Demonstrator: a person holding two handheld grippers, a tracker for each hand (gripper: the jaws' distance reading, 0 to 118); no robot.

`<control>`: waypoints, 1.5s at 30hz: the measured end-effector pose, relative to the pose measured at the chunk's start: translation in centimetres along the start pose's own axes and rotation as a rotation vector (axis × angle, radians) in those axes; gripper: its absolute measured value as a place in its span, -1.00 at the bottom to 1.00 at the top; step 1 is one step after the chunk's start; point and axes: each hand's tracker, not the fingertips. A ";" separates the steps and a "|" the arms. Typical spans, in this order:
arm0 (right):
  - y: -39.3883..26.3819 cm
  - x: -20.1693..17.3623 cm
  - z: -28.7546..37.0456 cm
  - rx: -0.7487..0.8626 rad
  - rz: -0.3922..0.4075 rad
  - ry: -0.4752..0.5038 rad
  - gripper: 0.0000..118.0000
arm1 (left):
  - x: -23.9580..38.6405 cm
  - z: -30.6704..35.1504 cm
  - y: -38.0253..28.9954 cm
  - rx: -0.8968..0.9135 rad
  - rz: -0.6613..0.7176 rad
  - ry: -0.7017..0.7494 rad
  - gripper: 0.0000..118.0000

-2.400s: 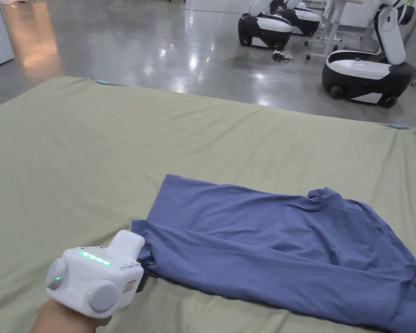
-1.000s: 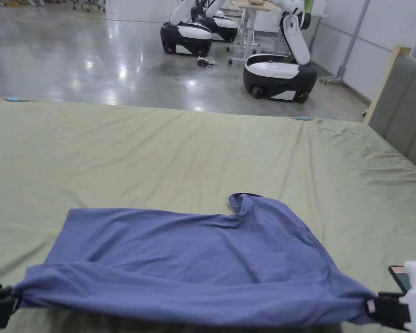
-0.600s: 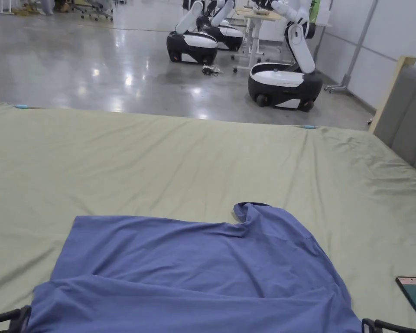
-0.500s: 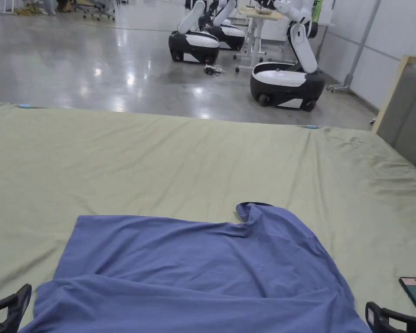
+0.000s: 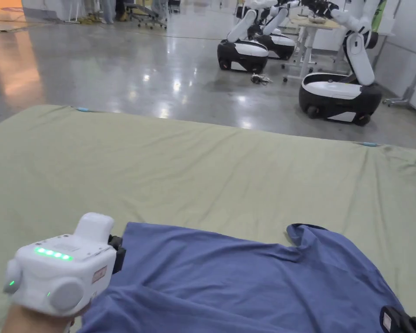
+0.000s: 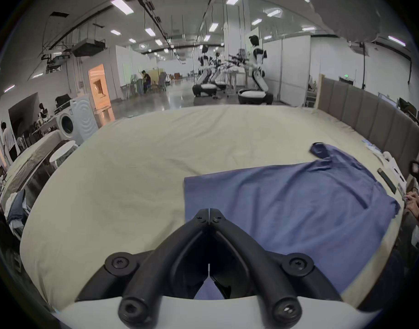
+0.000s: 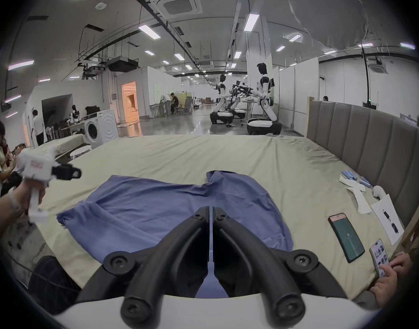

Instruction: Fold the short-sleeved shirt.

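The left hand-held gripper (image 6: 209, 216) hovered with its jaws pressed tip to tip and nothing between them, the near-left edge of the blue short-sleeved shirt (image 6: 287, 215) lying just beyond and to the right of its tips. The right hand-held gripper (image 7: 212, 209) showed jaws almost together, a thin slit between them, with no cloth caught; the shirt spread straight ahead of it and under its nose. From that side the left hand-held gripper sat raised off to the left, clear of the fabric.

The shirt lay on the bed (image 5: 203, 173), over the green sheet, collar (image 5: 304, 230) on the far side from both grippers. By my reading it was spread roughly flat with its near portion bunched; no clean fold showed yet. So the spreading looked nearly done, and sleeves, sides and the final halving were all left.

Two phones (image 7: 346, 236) rested to the right of the right hand-held gripper. No brand or writing on the shirt could be made out.
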 end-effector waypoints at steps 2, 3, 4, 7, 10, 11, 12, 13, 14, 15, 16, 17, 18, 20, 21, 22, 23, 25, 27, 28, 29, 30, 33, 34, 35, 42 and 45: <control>-0.4 -0.5 -0.5 -0.016 0.006 -0.001 -0.92 | -1.2 -3.7 1.6 -0.030 0.008 0.026 -1.00; -0.6 -0.4 -0.8 -0.026 0.002 -0.007 -0.92 | -2.1 -5.5 2.4 -0.065 0.020 0.010 -1.00; -0.7 -0.2 -1.1 -0.036 -0.002 -0.012 -0.92 | -2.7 -7.2 3.3 -0.090 0.038 0.013 -0.69; -1.4 0.8 -2.2 -0.072 -0.013 -0.025 -0.92 | -3.3 -11.3 5.3 -0.140 0.040 0.027 0.68; -1.8 1.7 -3.4 -0.098 -0.007 -0.046 -0.92 | -3.3 -15.1 6.1 -0.163 -0.012 0.086 0.67; -1.7 2.1 -3.7 -0.104 -0.006 -0.056 -0.92 | -3.6 -16.5 6.2 -0.192 -0.007 0.079 0.67; -1.7 2.4 -3.9 -0.106 -0.007 -0.061 -0.92 | -3.7 -17.5 6.1 -0.230 0.009 0.066 0.67; -1.4 2.0 -4.0 -0.108 -0.006 -0.071 -0.92 | -3.7 -18.6 5.9 -0.260 0.015 0.069 0.67; -1.3 2.3 -4.2 -0.110 -0.014 -0.078 -0.92 | -3.5 -19.6 5.6 -0.290 0.004 0.066 0.67; -1.1 2.6 -4.4 -0.113 -0.021 -0.081 -0.92 | -3.4 -20.1 5.2 -0.313 -0.029 0.067 0.66; -0.9 2.9 -4.6 -0.116 -0.027 -0.082 -0.92 | -2.8 -20.6 4.7 -0.323 -0.069 0.077 0.63; -0.8 3.1 -4.8 -0.117 -0.027 -0.084 -0.92 | -2.3 -20.8 4.4 -0.329 -0.103 0.069 0.52; -0.6 3.4 -5.0 -0.119 -0.024 -0.092 -0.92 | -2.0 -20.5 4.3 -0.316 -0.117 0.076 0.45; 0.0 4.4 -6.0 -0.144 -0.013 -0.112 -0.92 | -1.9 -19.7 4.8 -0.299 -0.081 0.013 0.19; 0.6 4.6 -6.7 -0.172 -0.010 -0.132 -0.92 | -1.3 -19.4 4.8 -0.300 -0.066 -0.012 -0.30; 1.0 5.2 -7.6 -0.190 -0.012 -0.147 -0.92 | -0.5 -19.2 4.5 -0.275 -0.106 0.033 -0.86; 1.5 6.1 -8.8 -0.214 -0.020 -0.156 -0.92 | 0.3 -18.5 4.3 -0.268 -0.168 0.074 -0.97; 2.5 8.0 -11.8 -0.271 -0.026 -0.155 -0.92 | 0.9 -18.1 4.1 -0.298 -0.187 0.043 -0.97; 3.4 9.9 -15.4 -0.332 -0.025 -0.172 -0.89 | 1.4 -17.3 4.2 -0.276 -0.190 0.034 -0.97; 3.7 10.8 -17.4 -0.373 -0.024 -0.172 -0.60 | 1.4 -16.5 4.5 -0.253 -0.170 0.026 -0.97; 3.9 11.6 -19.8 -0.423 -0.023 -0.166 -0.15 | 1.3 -15.7 5.0 -0.227 -0.136 0.019 -0.97; 4.1 12.3 -21.8 -0.475 -0.023 -0.156 0.50 | 1.2 -15.0 5.3 -0.212 -0.107 0.003 -0.97; 4.1 13.0 -27.6 -0.518 0.006 -0.166 0.88 | 0.4 -12.8 6.6 -0.176 -0.105 -0.005 -0.97; 4.1 12.9 -29.5 -0.551 0.033 -0.196 0.90 | 0.4 -12.4 6.8 -0.169 -0.106 -0.002 -0.97; 4.0 12.9 -31.1 -0.579 0.045 -0.194 0.90 | 0.6 -11.0 7.4 -0.167 -0.103 -0.005 -0.97; 2.6 11.6 -33.3 -0.670 -0.006 -0.144 -0.96 | -0.4 -11.4 7.3 -0.172 -0.070 -0.010 -0.97; 3.9 11.6 -30.7 -0.611 -0.041 -0.081 -0.96 | -1.6 -10.9 7.4 -0.168 -0.008 -0.078 -0.97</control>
